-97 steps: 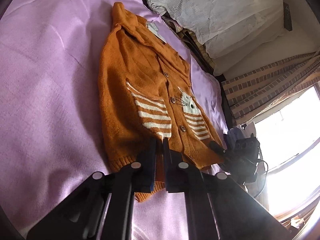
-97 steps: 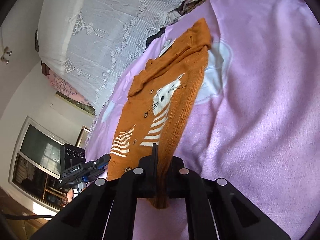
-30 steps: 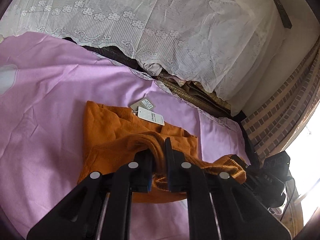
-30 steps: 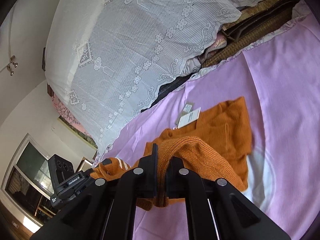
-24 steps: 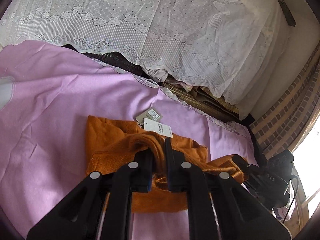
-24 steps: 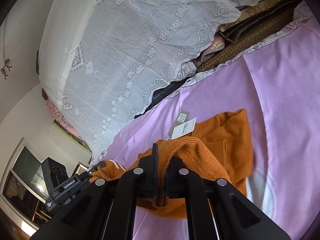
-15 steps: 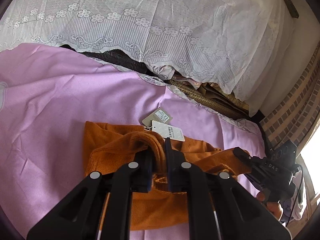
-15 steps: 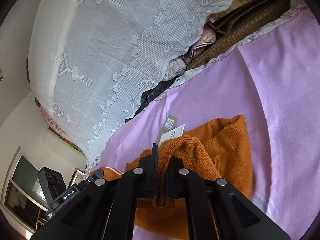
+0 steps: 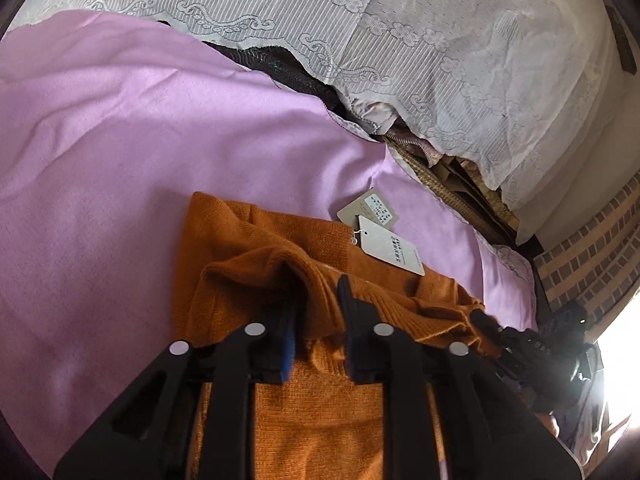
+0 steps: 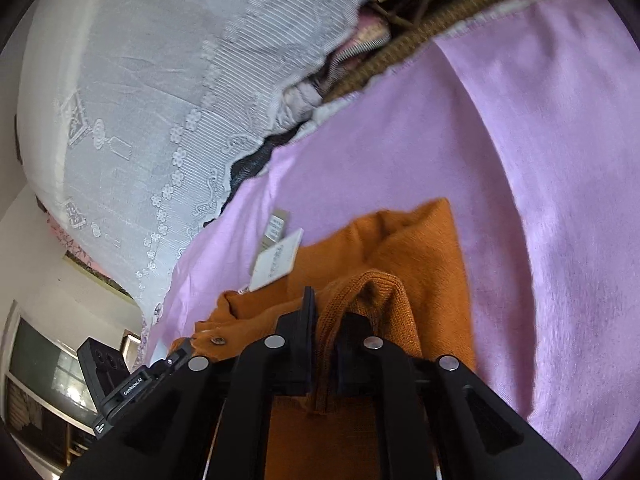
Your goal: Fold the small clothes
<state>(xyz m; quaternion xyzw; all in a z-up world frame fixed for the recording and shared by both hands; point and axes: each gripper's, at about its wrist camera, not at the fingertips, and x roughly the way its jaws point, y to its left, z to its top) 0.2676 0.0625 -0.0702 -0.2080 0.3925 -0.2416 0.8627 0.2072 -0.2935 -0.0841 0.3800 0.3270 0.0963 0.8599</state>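
Note:
An orange knitted cardigan (image 9: 320,420) lies folded on a purple sheet (image 9: 120,160), its hem brought up over the collar end by the paper tags (image 9: 390,246). My left gripper (image 9: 318,300) is low over it. Its jaws are opening, and a loose ridge of knit stands between them without being pinched. In the right wrist view the same cardigan (image 10: 420,264) shows with its tags (image 10: 276,260). My right gripper (image 10: 328,312) has its jaws starting to open, but the pads still press on the ribbed hem. Each gripper shows at the edge of the other's view.
A white lace cover (image 9: 400,40) drapes over a pile of bedding and woven mats (image 9: 440,184) along the far edge of the sheet. A brick-patterned wall (image 9: 592,248) and a bright window lie to the right. The sheet (image 10: 520,160) spreads wide on both sides.
Both grippers carried the hem forward and down onto the collar end, folding the cardigan in half. The left jaws have parted from the knit; the right jaws have barely widened.

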